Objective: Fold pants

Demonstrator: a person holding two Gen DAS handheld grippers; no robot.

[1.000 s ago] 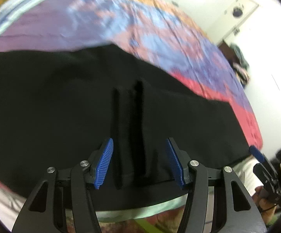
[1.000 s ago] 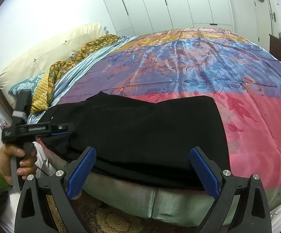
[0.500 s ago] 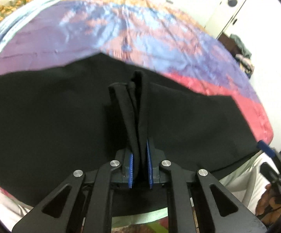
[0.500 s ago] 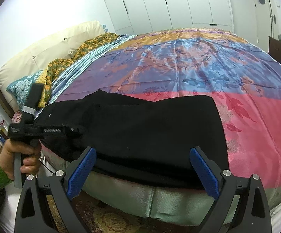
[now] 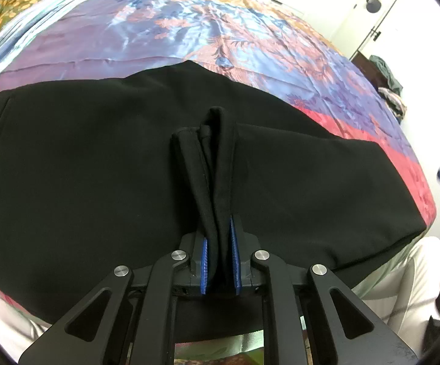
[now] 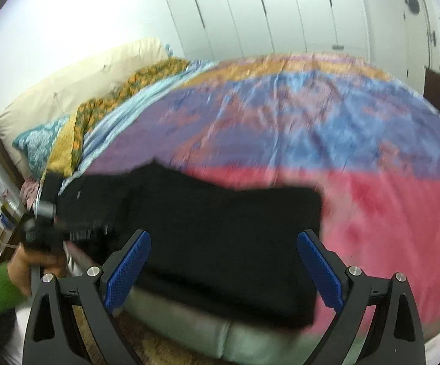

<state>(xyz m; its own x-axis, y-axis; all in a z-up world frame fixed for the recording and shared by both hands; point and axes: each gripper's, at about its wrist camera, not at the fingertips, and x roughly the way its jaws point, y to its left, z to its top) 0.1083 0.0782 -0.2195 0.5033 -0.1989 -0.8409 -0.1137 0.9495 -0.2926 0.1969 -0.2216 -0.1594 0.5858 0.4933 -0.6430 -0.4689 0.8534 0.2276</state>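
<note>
- Fingers of the left gripper (image 5: 219, 258), spread either side of a raised pleat a second ago, are now pinched together on that pleat of the black pants (image 5: 98, 167); blue pads (image 5: 233, 261) press the gathered layers from both sides.
- Fingers of the right gripper (image 6: 223, 270) stand wide apart with nothing between them, over the near edge of the pants; this view has blurred, so the gripper is judged to be moving.
- Meaning: one grip is secured near the middle of the near edge; the fold itself is not yet made.
- Pants lie flat along the near side of the bed, on the satin bedspread (image 5: 189, 36); their near edge hangs slightly past the mattress edge (image 6: 189, 331).
- Open room: the bedspread beyond the pants is bare up to the pillows (image 6: 68, 91) and the far wardrobe doors (image 6: 280, 12).
- A hand (image 6: 34, 261) in a green sleeve holds the left gripper's handle at the bed's left corner.
</note>
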